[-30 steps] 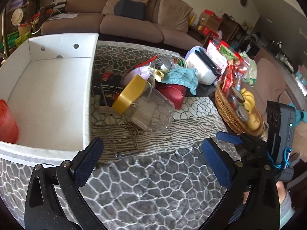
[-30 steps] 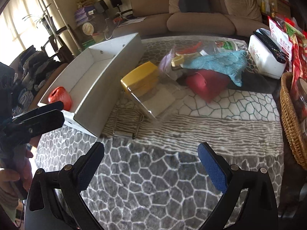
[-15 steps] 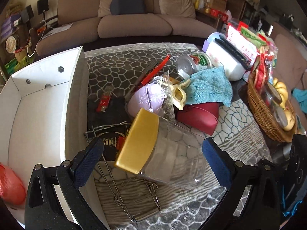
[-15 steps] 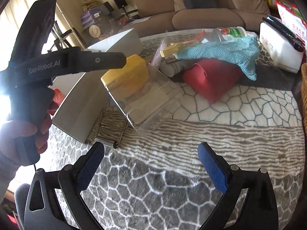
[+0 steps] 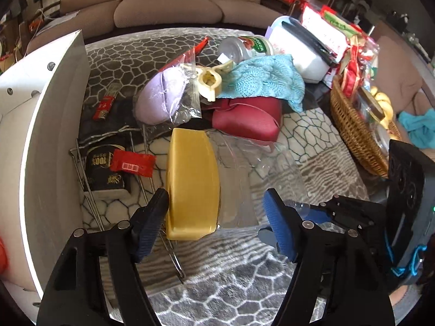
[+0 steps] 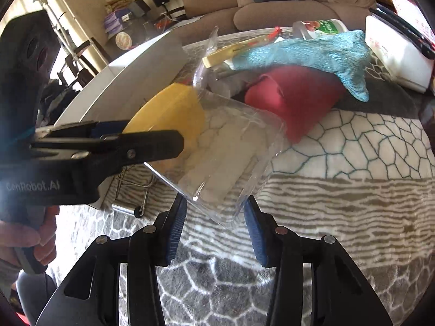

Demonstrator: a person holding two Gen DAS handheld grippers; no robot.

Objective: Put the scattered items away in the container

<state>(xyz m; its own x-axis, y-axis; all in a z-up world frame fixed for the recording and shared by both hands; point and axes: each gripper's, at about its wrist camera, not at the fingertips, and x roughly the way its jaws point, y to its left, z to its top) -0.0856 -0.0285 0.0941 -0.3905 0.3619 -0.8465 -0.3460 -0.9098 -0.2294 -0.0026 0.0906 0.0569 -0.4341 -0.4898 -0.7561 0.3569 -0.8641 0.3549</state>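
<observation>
Since the earlier frame both claws have been brought down to the clear jar [image 5: 252, 179] and their jaws have just been closing. The left claw [image 5: 217, 222] is set astride its yellow lid [image 5: 190, 184], the right claw [image 6: 214, 225] astride its base; contact cannot be told. Beyond lies the white box [image 5: 54, 135] on the counter [image 5: 217, 285].

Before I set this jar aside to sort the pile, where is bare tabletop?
The patterned cloth lies bare near the grippers, between the clear jar and the wicker basket. A smaller bare strip shows behind the pile, toward the sofa. It is crowded between the white box and the red pouch: wire rack, packets, bagged items.
</observation>
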